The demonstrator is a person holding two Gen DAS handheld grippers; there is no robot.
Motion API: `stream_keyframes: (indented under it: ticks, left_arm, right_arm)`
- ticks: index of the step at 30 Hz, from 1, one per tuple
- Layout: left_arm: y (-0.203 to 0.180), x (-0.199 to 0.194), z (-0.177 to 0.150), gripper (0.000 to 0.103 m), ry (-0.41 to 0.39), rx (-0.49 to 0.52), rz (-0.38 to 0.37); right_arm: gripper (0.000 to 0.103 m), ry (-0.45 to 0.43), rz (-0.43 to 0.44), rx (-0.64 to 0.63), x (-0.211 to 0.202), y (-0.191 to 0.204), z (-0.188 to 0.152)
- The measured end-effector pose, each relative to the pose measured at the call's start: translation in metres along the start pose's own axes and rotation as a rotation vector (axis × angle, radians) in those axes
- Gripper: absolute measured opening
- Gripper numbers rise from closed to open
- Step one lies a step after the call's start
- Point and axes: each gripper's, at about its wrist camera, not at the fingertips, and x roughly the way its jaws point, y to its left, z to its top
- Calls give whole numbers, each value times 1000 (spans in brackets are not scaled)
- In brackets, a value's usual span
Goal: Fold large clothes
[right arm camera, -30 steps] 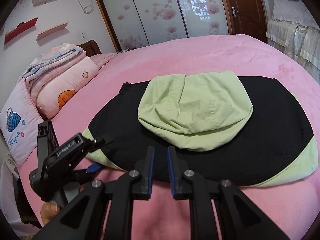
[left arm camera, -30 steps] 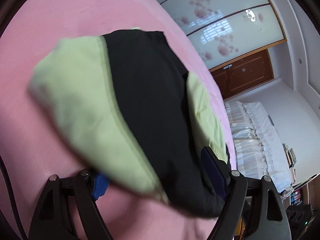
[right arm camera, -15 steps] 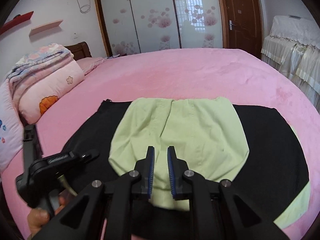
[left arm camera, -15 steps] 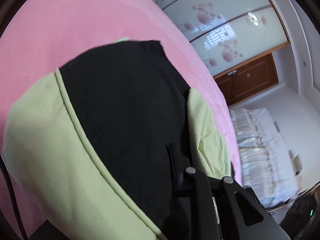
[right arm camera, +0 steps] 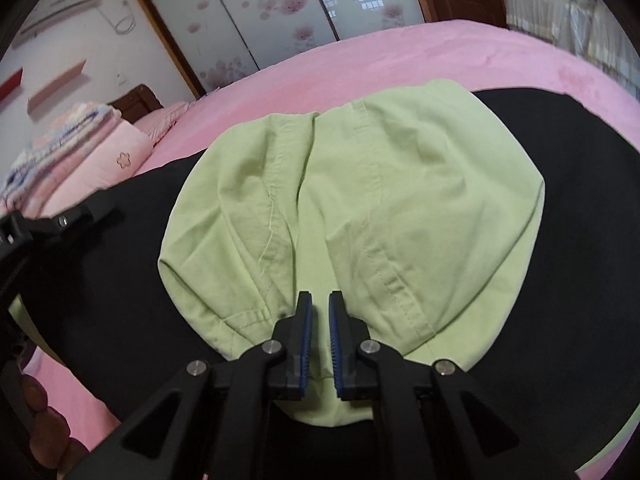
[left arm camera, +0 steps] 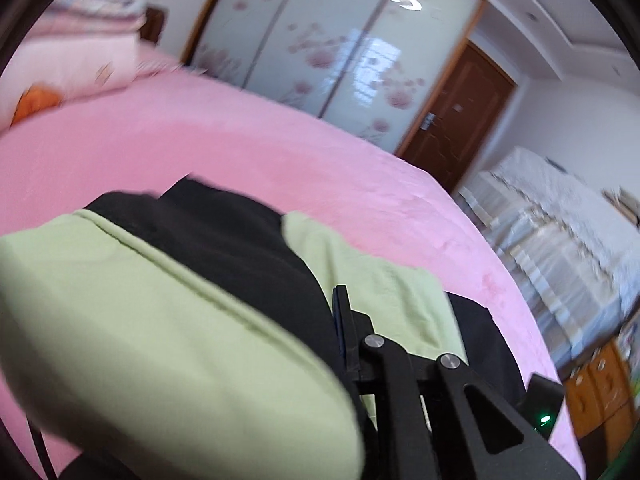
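Fold in hand: the near-left edge of the garment is being lifted to go over the middle. This is a judgement from how the cloth hangs.

Nearest in the right wrist view, bottom centre, the right gripper (right arm camera: 318, 314) has its blue pads drawn almost together, with only a thin slit left. It sits low over the near hem of the light-green panel (right arm camera: 360, 200). Green cloth shows through the slit, but I can't tell if any is actually nipped.

In the left wrist view the left gripper (left arm camera: 335, 316) is pressed together on the garment's edge. Only one finger shows (the other is buried under cloth). Green and black fabric drapes over it, filling the lower left of the frame and raised off the bed. The same tool shows at the left edge of the right view, over the black cloth.

The black-and-green garment (right arm camera: 560, 208) lies spread across the frame centre, with the green panel on top in the middle. It rests on the pink bed cover (right arm camera: 400, 52).

Next move, prob.: carry the lifted edge across toward the centre and lay it flat. The right tool should pin or pull the near hem so the layers don't drag. Risk: the green panel bunches up.

Further back are the folded quilts (right arm camera: 80, 140) at upper left, then the floral wardrobe doors (left arm camera: 320, 60).
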Motion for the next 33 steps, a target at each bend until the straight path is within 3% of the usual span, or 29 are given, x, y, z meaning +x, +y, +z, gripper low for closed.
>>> stream_keyframes:
  ticks: [8, 12, 16, 23, 30, 32, 33]
  left_arm:
    - [-113, -6, -10, 7, -9, 343, -53]
    - [-175, 9, -37, 7, 58, 569, -69]
    - [-213, 22, -70, 7, 151, 724, -73]
    - [-245, 58, -135, 10, 320, 917, -3]
    - [-250, 59, -163, 16, 349, 1010, 28]
    - [-250, 54, -165, 23, 346, 1010, 17]
    - [-249, 50, -164, 31, 358, 989, -10]
  right_arm:
    - [2, 3, 187, 231, -17, -48, -13]
    - [2, 7, 237, 361, -49, -79, -28]
    - [3, -37, 125, 426, -103, -115, -49]
    - [4, -94, -216, 402, -168, -161, -62]
    - [6, -91, -255, 446, -173, -188, -75]
    - [6, -84, -252, 448, -173, -191, -68]
    - [6, -84, -245, 447, -174, -191, -65]
